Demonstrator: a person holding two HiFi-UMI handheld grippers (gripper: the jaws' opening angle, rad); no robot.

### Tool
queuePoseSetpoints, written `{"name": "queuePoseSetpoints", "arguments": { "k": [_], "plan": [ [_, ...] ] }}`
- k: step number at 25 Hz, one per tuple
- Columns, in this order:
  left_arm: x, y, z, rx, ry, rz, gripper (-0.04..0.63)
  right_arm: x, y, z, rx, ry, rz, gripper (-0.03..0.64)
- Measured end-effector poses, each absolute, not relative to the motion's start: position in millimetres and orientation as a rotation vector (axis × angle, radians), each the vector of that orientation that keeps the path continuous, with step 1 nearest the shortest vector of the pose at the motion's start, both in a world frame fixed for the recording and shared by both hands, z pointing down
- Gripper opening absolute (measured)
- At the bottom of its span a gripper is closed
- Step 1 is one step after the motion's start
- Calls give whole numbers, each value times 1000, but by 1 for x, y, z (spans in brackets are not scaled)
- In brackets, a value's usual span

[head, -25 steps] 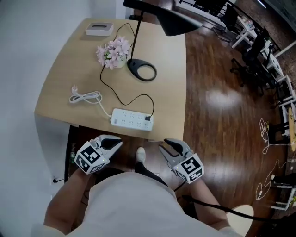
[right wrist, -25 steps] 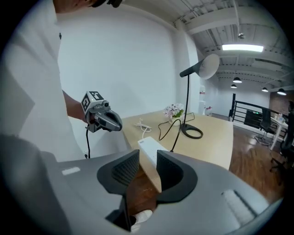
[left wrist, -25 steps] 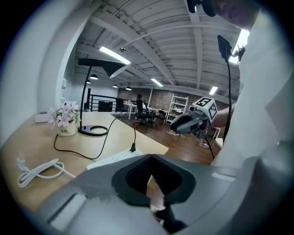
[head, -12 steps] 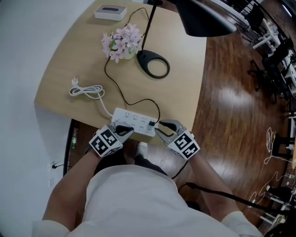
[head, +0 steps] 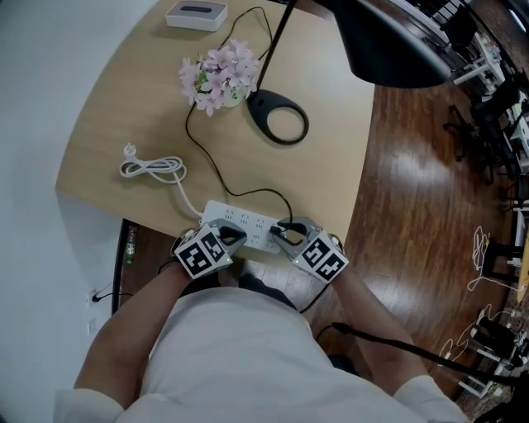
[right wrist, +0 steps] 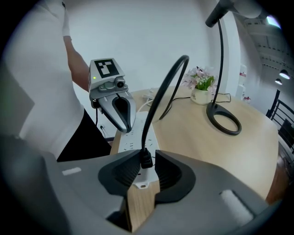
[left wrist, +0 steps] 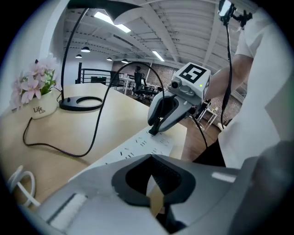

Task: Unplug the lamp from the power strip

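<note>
A white power strip (head: pixel 240 225) lies at the near edge of the wooden table (head: pixel 132 107). The lamp's black plug (right wrist: pixel 146 159) stands in its right end, and the black cord (head: pixel 211 165) runs back to the ring-shaped lamp base (head: pixel 279 121). My right gripper (head: pixel 285 234) has its jaws closed in on both sides of the plug, as the right gripper view (right wrist: pixel 147 155) shows. My left gripper (head: pixel 231 240) is shut, its tip down on the strip's left part (left wrist: pixel 133 149). The left gripper view shows its jaws (left wrist: pixel 151 158) holding nothing.
The black lamp head (head: pixel 388 49) hangs over the table's right side. A small pot of pink flowers (head: pixel 219 74) stands by the lamp base, and a white box (head: pixel 196 12) sits at the back. The strip's own white cord (head: pixel 153 169) lies coiled at the left. The table edge runs just under the strip.
Both grippers came up from below the table edge onto the power strip. The right jaws moved in around the plug, and the left tip settled on the strip.
</note>
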State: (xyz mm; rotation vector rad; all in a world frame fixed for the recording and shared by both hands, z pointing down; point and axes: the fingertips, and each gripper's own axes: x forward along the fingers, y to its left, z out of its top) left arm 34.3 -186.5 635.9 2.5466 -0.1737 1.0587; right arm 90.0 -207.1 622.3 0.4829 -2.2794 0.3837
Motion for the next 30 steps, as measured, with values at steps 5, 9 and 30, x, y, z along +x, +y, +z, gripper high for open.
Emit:
{"name": "queuePoseSetpoints", "arguments": {
  "k": [5,9,30],
  "plan": [
    [32,-177,650,2540,-136,1199,0,88,-207,627,479,-2277,378,67],
    [31,-178,649,2486,-149,1186,0,87,-206,625,474,-2274,363,64],
    [32,-179,649,2440,-172,1171,0,122,-253,626,650,-2276,478,55]
  ]
}}
